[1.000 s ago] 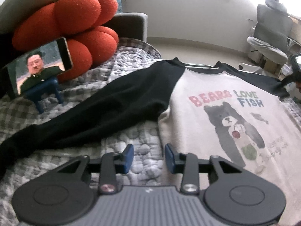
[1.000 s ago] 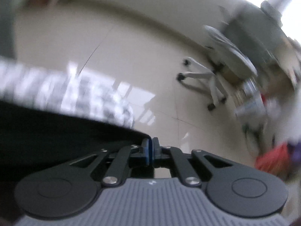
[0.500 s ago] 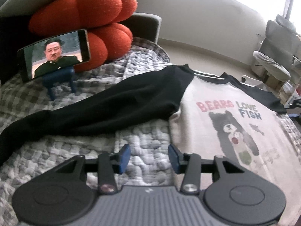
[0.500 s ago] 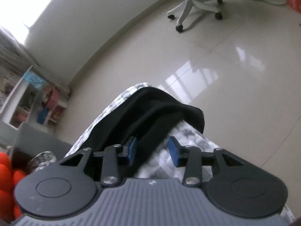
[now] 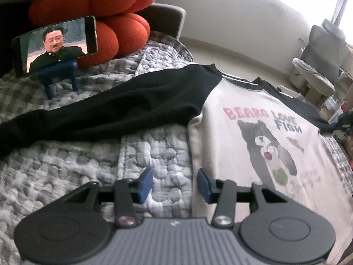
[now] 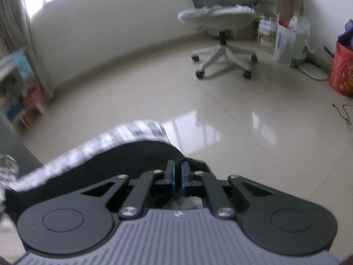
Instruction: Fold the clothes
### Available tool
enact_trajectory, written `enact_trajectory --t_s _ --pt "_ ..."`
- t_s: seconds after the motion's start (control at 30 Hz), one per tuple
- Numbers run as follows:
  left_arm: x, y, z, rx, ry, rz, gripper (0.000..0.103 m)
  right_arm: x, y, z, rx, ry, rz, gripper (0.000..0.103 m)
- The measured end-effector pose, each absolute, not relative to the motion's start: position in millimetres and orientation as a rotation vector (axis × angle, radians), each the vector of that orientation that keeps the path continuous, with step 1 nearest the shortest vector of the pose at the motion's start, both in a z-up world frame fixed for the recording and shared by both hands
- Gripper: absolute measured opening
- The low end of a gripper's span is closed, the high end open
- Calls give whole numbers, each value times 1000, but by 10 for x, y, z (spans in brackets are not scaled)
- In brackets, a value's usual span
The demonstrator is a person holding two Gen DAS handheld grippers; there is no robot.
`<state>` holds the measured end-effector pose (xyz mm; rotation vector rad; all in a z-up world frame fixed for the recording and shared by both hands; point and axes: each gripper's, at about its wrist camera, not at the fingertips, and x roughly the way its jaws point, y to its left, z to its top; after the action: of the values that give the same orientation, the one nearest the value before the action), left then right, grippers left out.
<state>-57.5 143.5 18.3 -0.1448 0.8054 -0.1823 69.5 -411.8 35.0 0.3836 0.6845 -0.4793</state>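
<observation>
A cream raglan shirt (image 5: 260, 145) with a bear print and black sleeves lies flat on a grey checked quilt (image 5: 66, 172). Its left black sleeve (image 5: 106, 112) stretches out to the left. My left gripper (image 5: 175, 186) is open and empty, hovering just above the shirt's lower left side edge. In the right wrist view my right gripper (image 6: 177, 175) is shut on the black cloth of the other sleeve (image 6: 132, 161) at the quilt's edge, over the floor.
A phone (image 5: 55, 44) on a blue stand plays a video at the back left, in front of an orange knot cushion (image 5: 106, 17). A grey office chair (image 6: 220, 22), bags and a red basket (image 6: 343, 75) stand on the shiny tiled floor beyond the bed.
My right gripper opened half a second ago and has now shut on the black sleeve again, swinging to face the chair. My left gripper drifted slightly and stays open.
</observation>
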Motion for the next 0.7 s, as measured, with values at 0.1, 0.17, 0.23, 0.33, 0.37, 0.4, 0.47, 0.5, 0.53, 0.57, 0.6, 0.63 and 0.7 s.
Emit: enact_trajectory --t_s 0.1,0.17,0.23,0.33,0.37,0.4,0.47,0.5,0.53,0.57,0.6,0.63,0.7 --pt "-598 1532 227 -179 804 -163 47 720 -4067 354 356 639 -493 6" --pt "-639 1579 262 -176 801 -156 48 656 -4017 423 390 613 -484 9" --pt "-711 1626 290 -186 798 -159 48 509 -3969 526 433 614 -431 15" --pt "-827 1697 328 -208 794 -165 49 189 -3831 659 404 626 -320 30" --pt "-867 1714 333 -215 796 -167 50 35 -3764 689 376 633 -253 30" --pt "-908 1718 330 -218 801 -170 50 -81 -3709 701 352 646 -195 30" --pt "-992 1717 322 -220 815 -180 50 -350 -3603 711 317 682 -68 30" --pt "-1035 1717 318 -221 822 -185 50 -451 -3564 703 310 702 -15 30" --pt "-1088 1707 324 -218 823 -192 50 -572 -3532 692 308 723 32 30" --pt "-1153 1694 338 -215 819 -200 50 -691 -3511 672 317 748 69 30" --pt "-1212 1688 349 -217 817 -206 50 -804 -3490 642 330 780 101 30" --pt "-1267 1687 356 -222 815 -211 50 -912 -3471 614 334 804 127 30" --pt "-1363 1687 348 -237 821 -217 50 -1134 -3400 563 307 833 166 30"
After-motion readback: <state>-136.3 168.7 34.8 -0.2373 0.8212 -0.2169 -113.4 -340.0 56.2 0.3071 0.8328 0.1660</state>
